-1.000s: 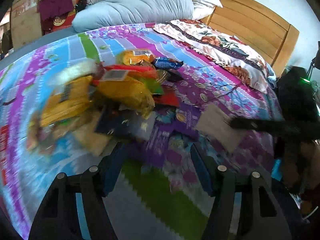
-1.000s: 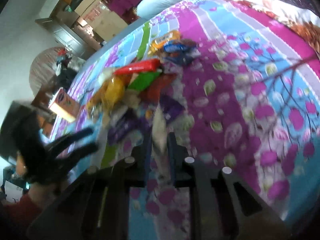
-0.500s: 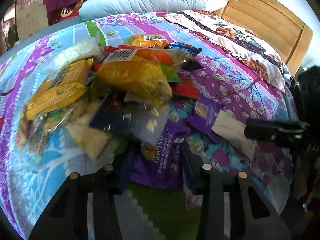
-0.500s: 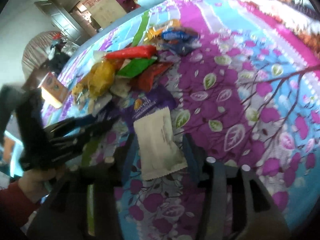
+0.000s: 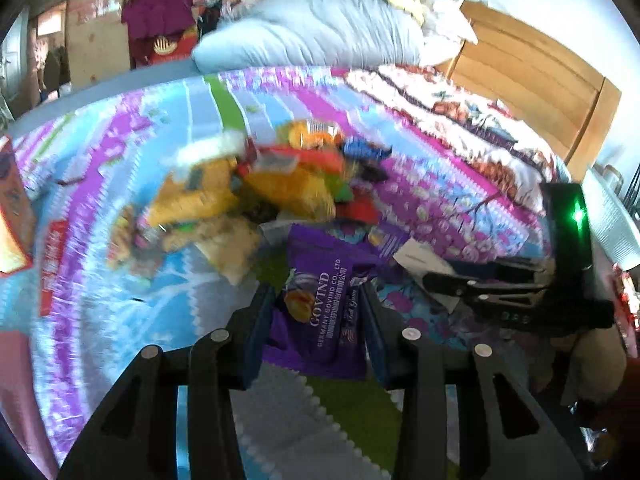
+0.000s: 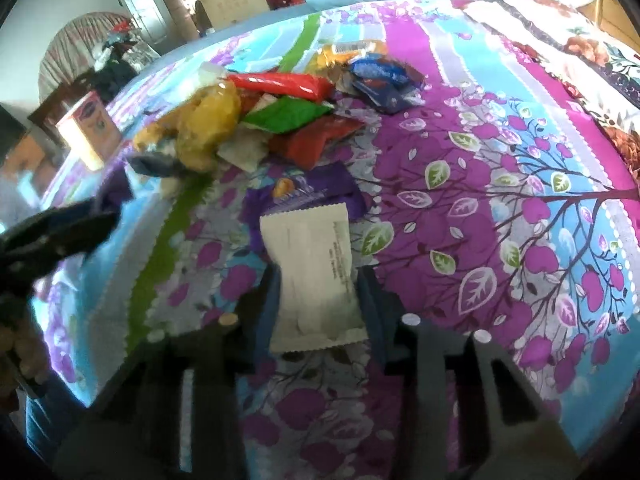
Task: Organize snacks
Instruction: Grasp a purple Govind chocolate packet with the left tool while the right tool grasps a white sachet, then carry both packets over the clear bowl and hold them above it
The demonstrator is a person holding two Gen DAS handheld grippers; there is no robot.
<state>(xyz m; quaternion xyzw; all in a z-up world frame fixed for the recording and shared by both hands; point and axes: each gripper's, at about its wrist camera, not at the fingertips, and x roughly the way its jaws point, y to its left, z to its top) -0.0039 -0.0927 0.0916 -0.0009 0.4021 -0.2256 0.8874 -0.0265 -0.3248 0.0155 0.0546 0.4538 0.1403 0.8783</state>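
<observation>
Bedspread [image 6: 500, 200] under you is soft. Your left gripper [image 5: 318, 320] pinches the purple packet [image 5: 320, 312]; your right gripper [image 6: 318, 304] is closing on the white sachet [image 6: 316, 276] between its pads. Both look light and crinkly, so grip mid-body, gently.

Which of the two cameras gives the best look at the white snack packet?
The right wrist view: the white packet lies flat, nearly whole, between the closing right gripper fingers. In the left wrist view only a corner shows, behind the right gripper and the purple packet.
</observation>
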